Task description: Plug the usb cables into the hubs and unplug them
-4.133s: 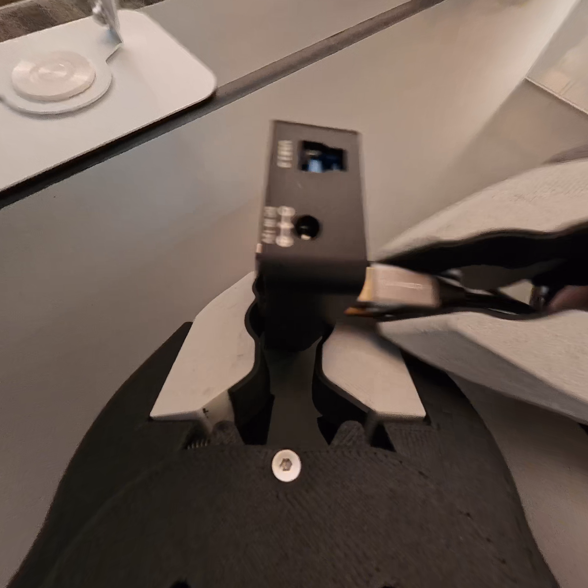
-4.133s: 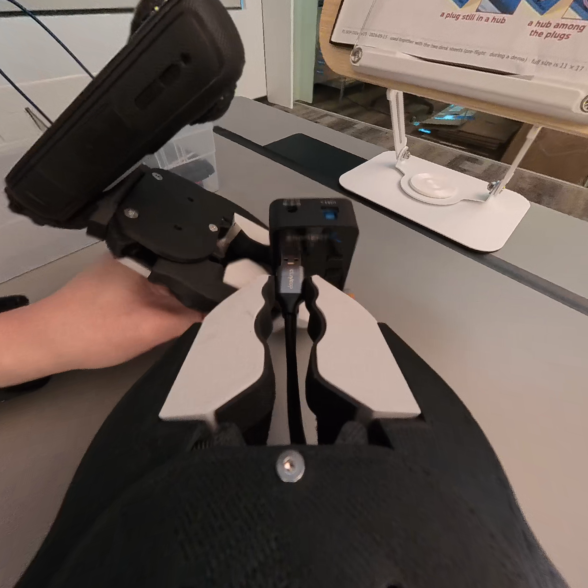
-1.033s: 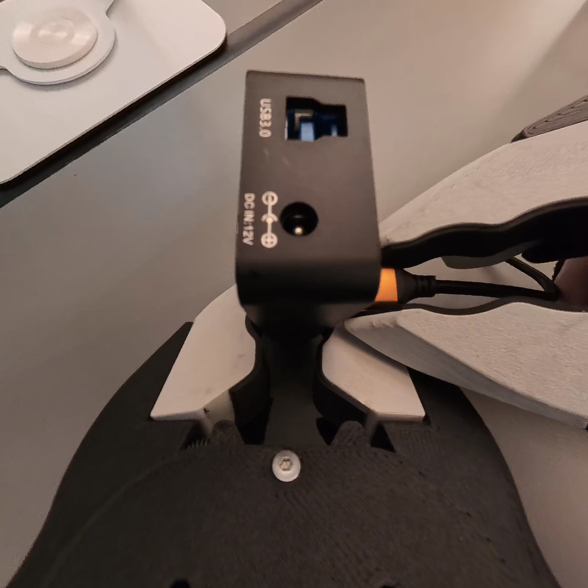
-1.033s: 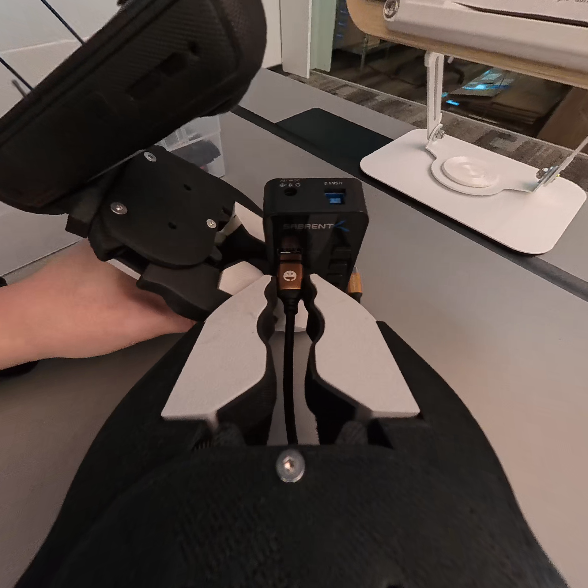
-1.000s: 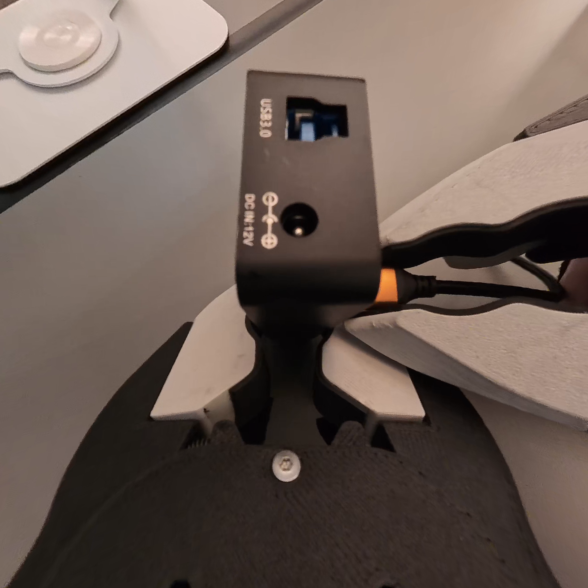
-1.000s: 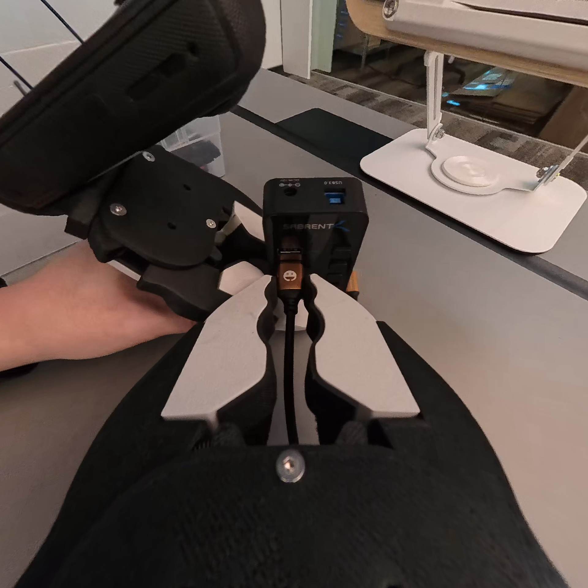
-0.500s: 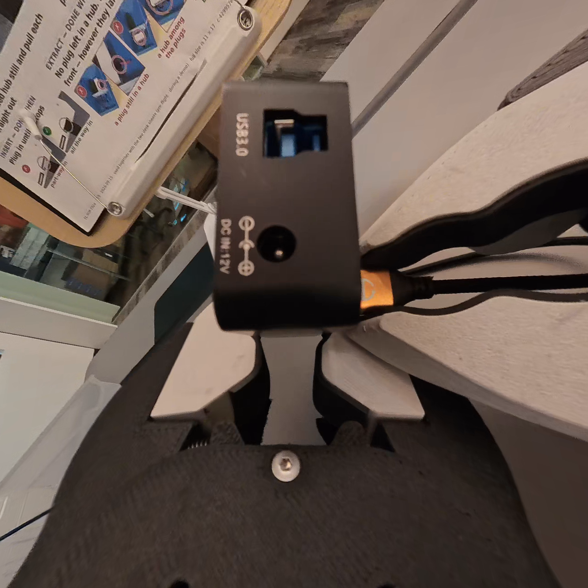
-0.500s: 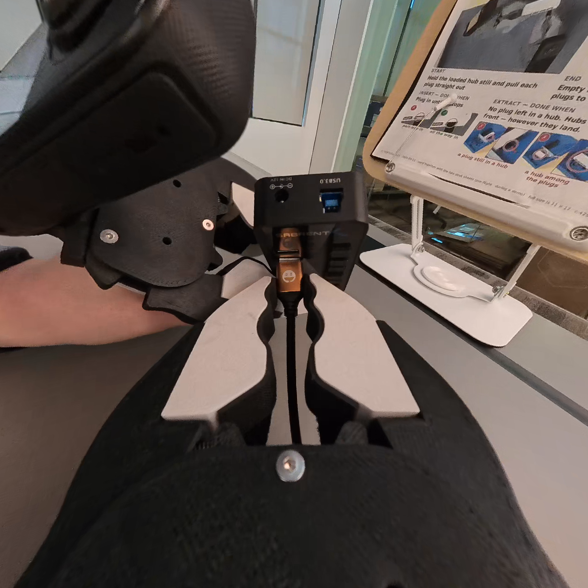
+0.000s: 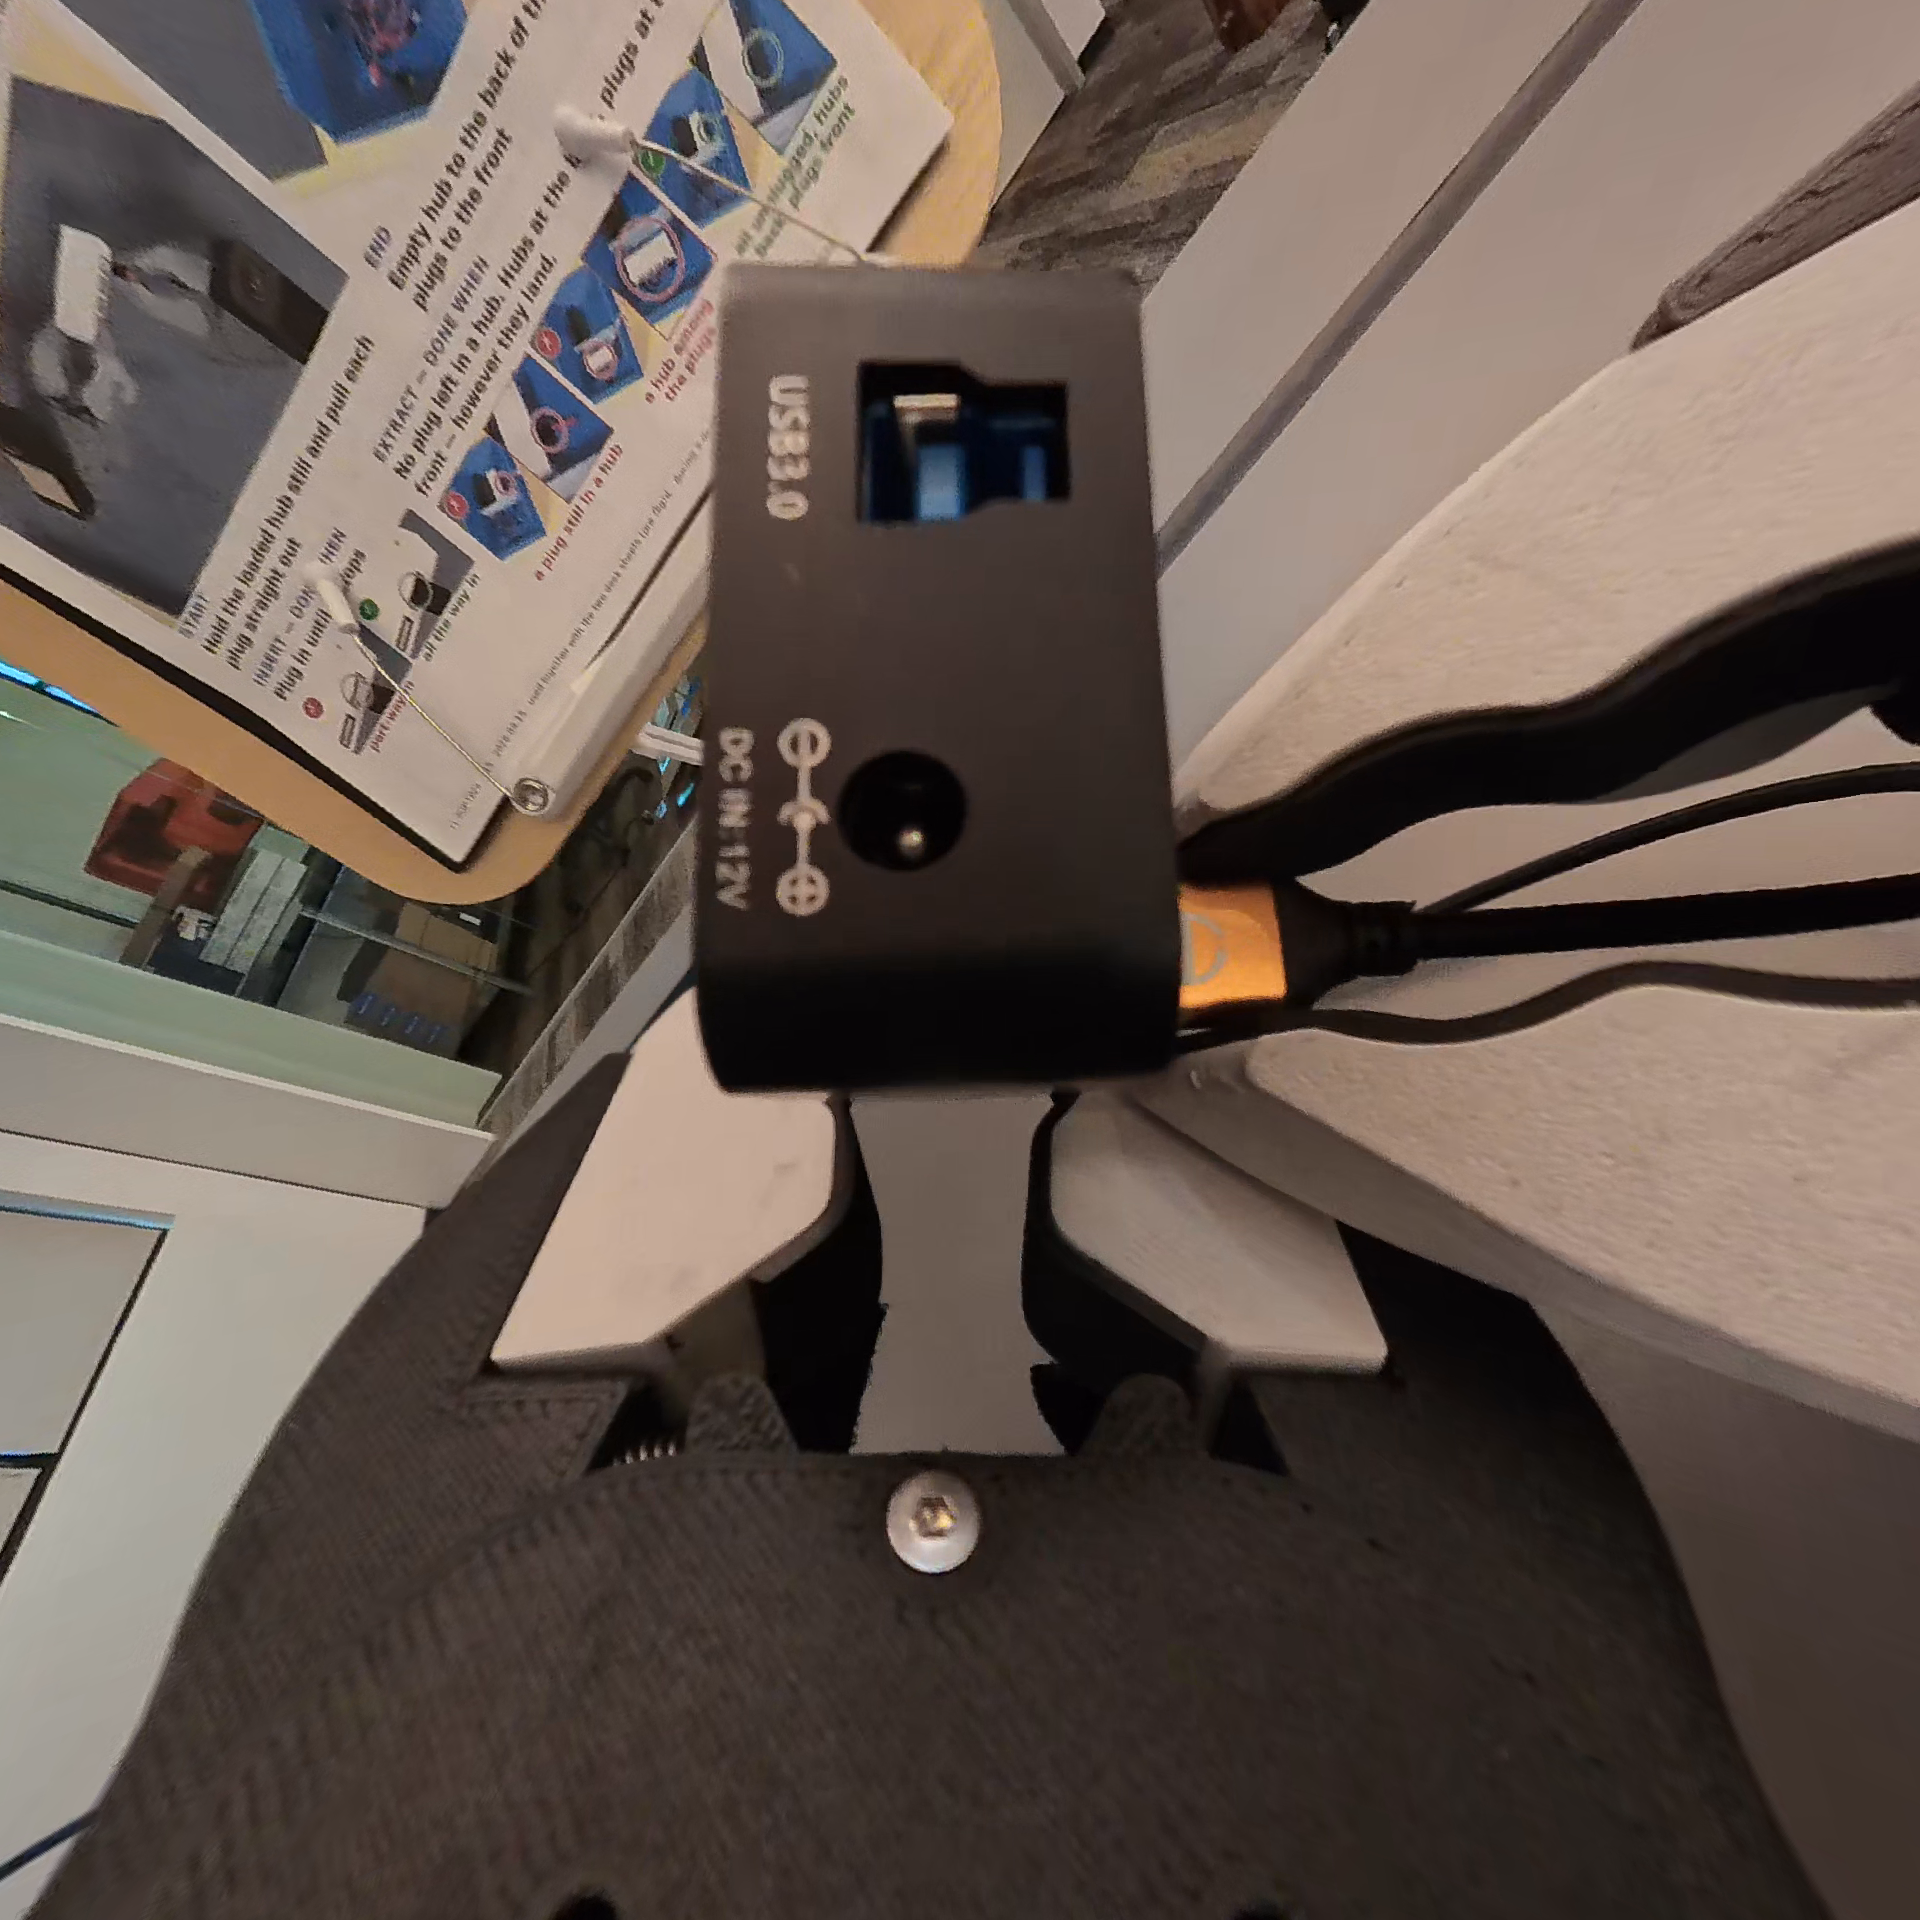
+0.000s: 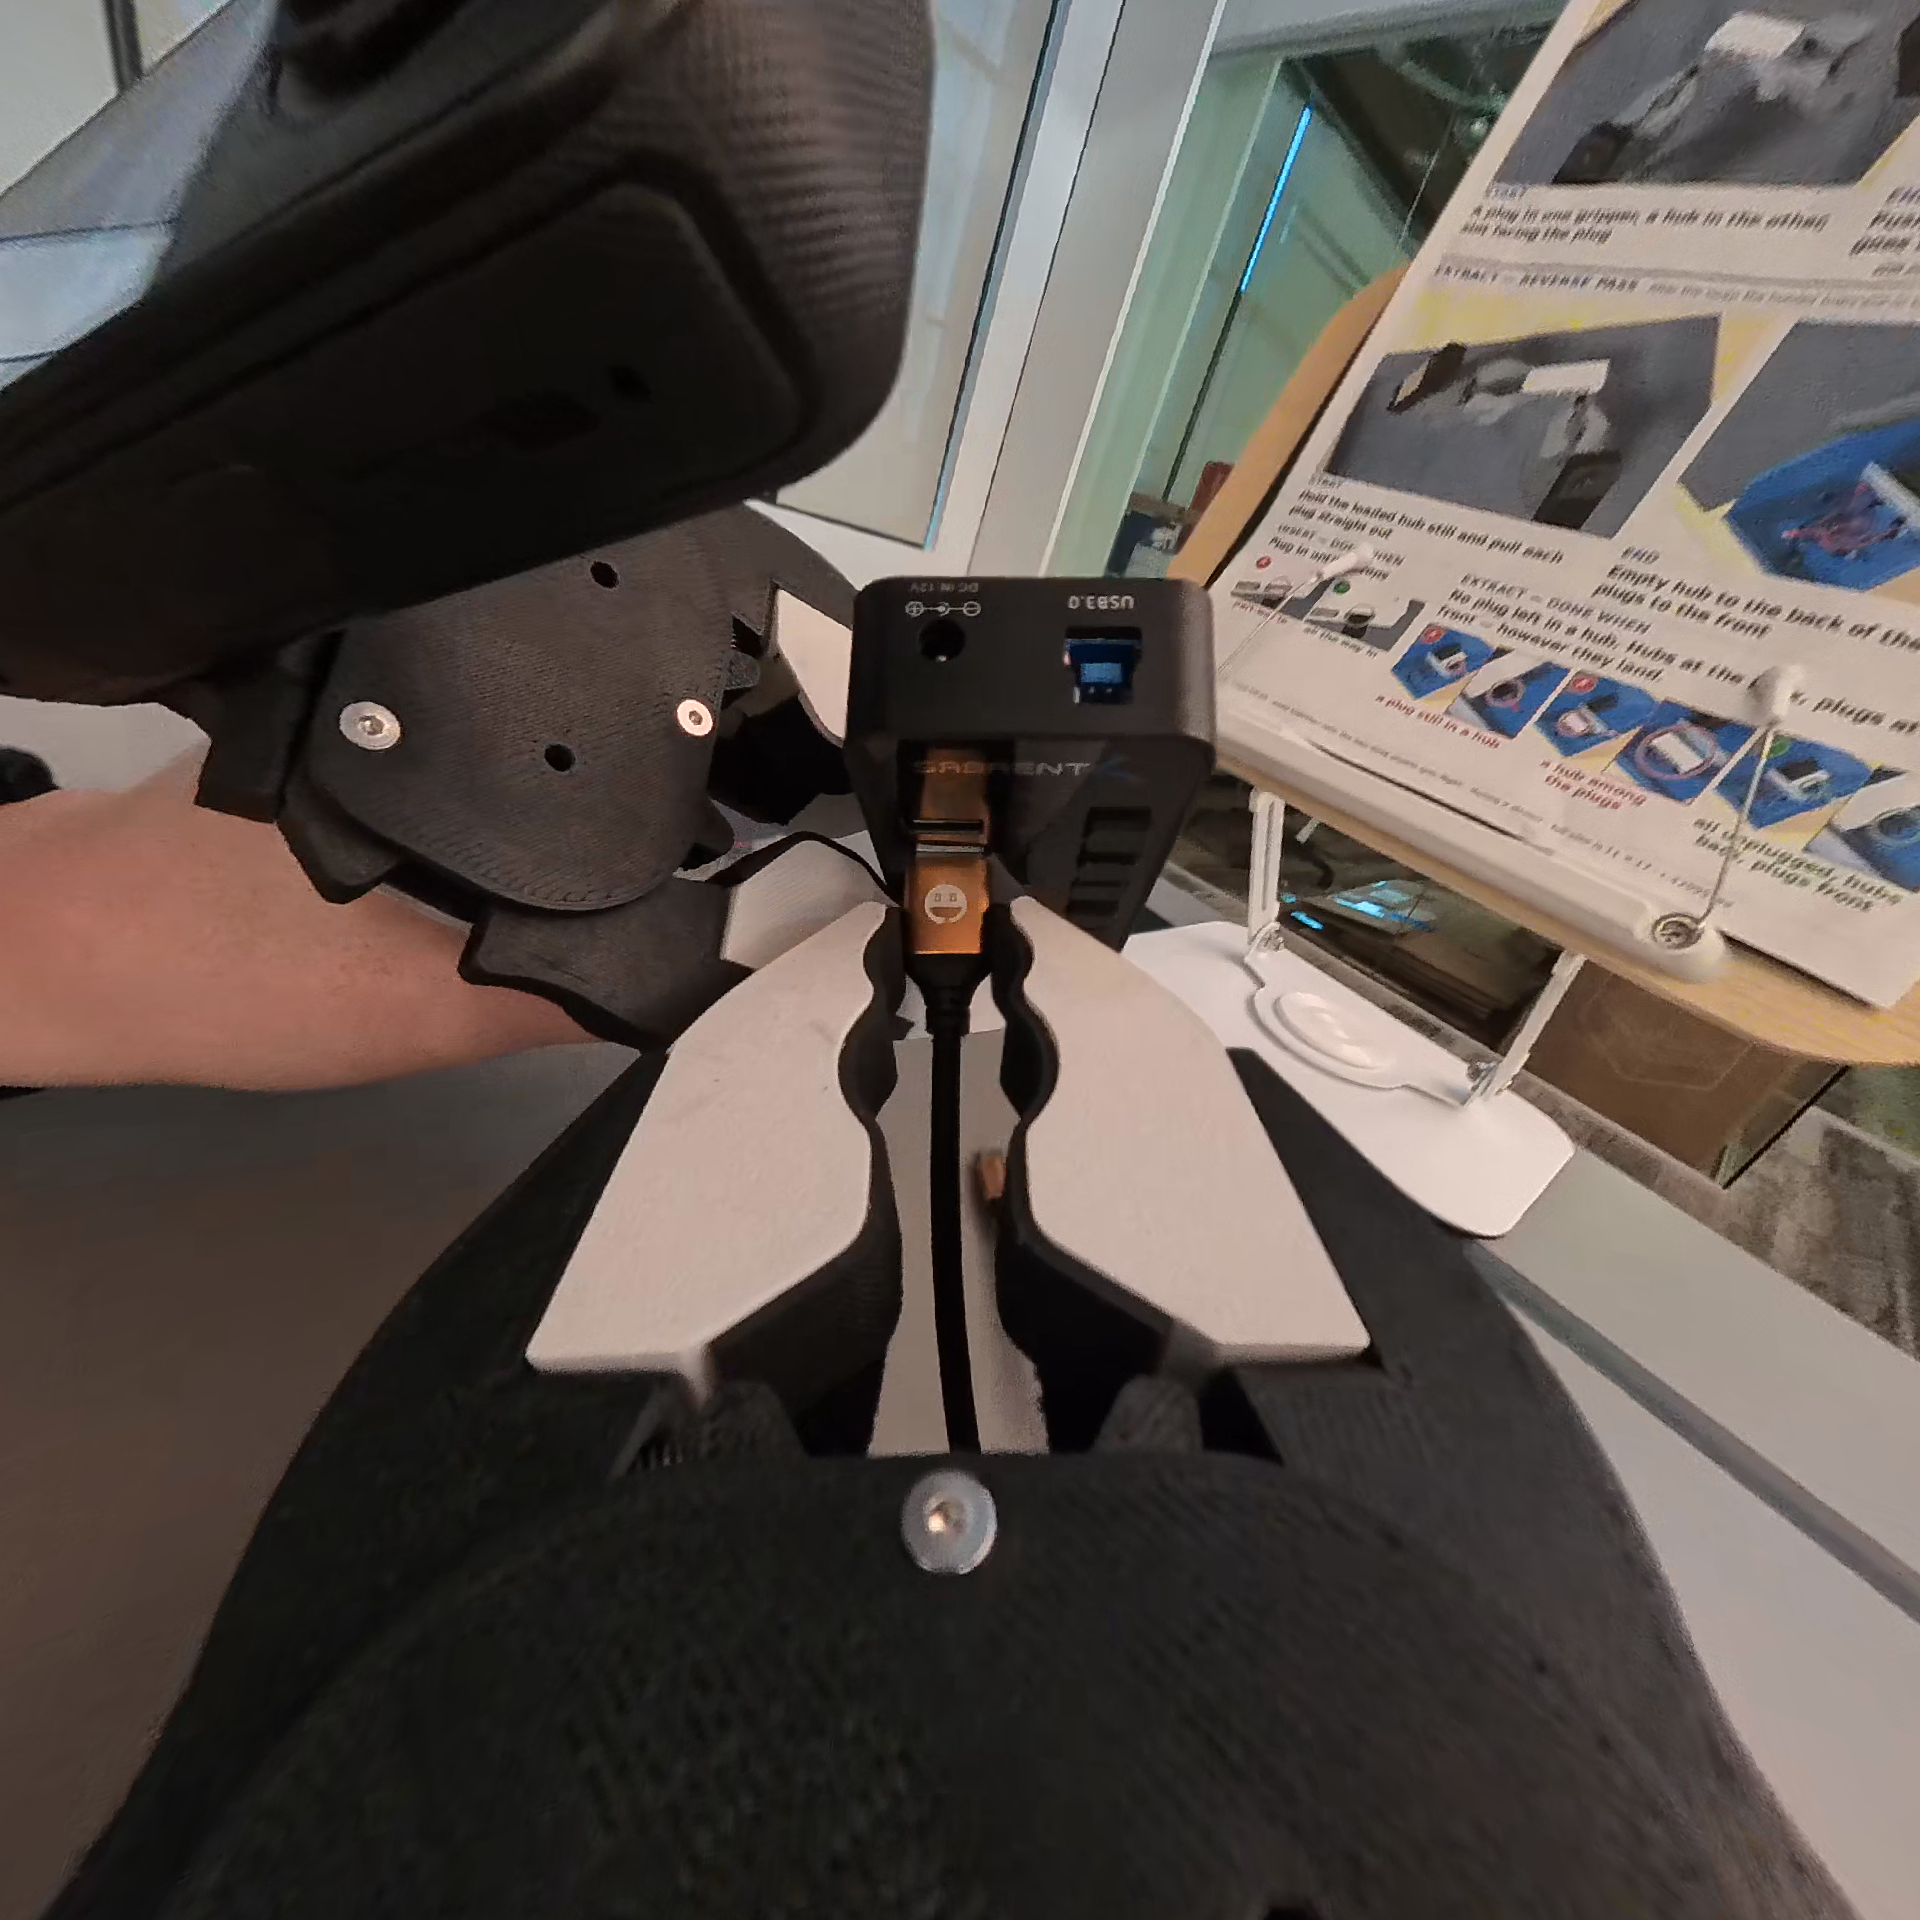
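Observation:
A black USB hub (image 9: pixel 935 675) stands upright in my left gripper (image 9: pixel 940 1101), which is shut on its lower end. An orange USB plug (image 9: pixel 1231 956) sits in a port on the hub's right side. My right gripper (image 10: pixel 943 920) is shut on this orange plug (image 10: pixel 940 904), and its black cable (image 10: pixel 954 1195) runs back between the fingers. The hub (image 10: pixel 1029 707) is raised off the table. The right gripper's white fingers (image 9: pixel 1558 1195) show in the left wrist view. A thin black wire (image 9: pixel 1558 831) also runs from the hub.
An instruction sheet (image 10: pixel 1558 499) leans on a wooden board with a white stand base (image 10: pixel 1403 1122) at the back right of the grey table (image 10: pixel 1714 1507). A person's forearm (image 10: pixel 208 935) and the left gripper's body (image 10: pixel 520 748) are at the left. Another small orange plug (image 10: pixel 987 1174) lies below. One gripper's finger ends stand about 6 centimetres off the other's.
About four seconds ago my right gripper held a grey plug at the hub; now it holds an orange one. Over the last second both grippers rose and tilted up together with hub and plug.

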The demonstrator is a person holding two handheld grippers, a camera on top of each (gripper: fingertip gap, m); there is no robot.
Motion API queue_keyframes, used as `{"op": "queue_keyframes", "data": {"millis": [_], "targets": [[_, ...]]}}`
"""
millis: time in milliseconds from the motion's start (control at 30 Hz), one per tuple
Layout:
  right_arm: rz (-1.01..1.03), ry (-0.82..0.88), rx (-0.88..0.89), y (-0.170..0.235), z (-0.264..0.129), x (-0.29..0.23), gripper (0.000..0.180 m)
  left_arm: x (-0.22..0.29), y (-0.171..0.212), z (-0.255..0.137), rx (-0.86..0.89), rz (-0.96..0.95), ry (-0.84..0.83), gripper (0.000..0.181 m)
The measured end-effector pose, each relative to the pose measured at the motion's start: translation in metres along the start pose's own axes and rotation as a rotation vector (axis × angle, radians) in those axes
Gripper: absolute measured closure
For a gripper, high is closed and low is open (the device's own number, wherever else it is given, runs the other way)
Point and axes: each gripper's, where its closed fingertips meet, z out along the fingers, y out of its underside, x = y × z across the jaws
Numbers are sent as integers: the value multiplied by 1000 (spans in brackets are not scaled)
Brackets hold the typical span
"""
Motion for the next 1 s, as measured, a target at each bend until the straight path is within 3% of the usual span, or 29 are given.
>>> {"op": "queue_keyframes", "data": {"millis": [500,600,733,900,1000], "targets": [[-26,29,70,-13,-4,1,164,-5,-9,-7,22,33,-15,151],[1,22,24,-8,-2,2,164,14,-2,0,11,-132,178,152],[70,26,-223,14,9,3,164,49,16,11,-43,-420,517,152],[235,15,-390,41,14,-1,164,74,34,18,-127,-537,678,152],[287,18,-424,52,15,-2,164,79,42,21,-159,-535,683,152]]}}
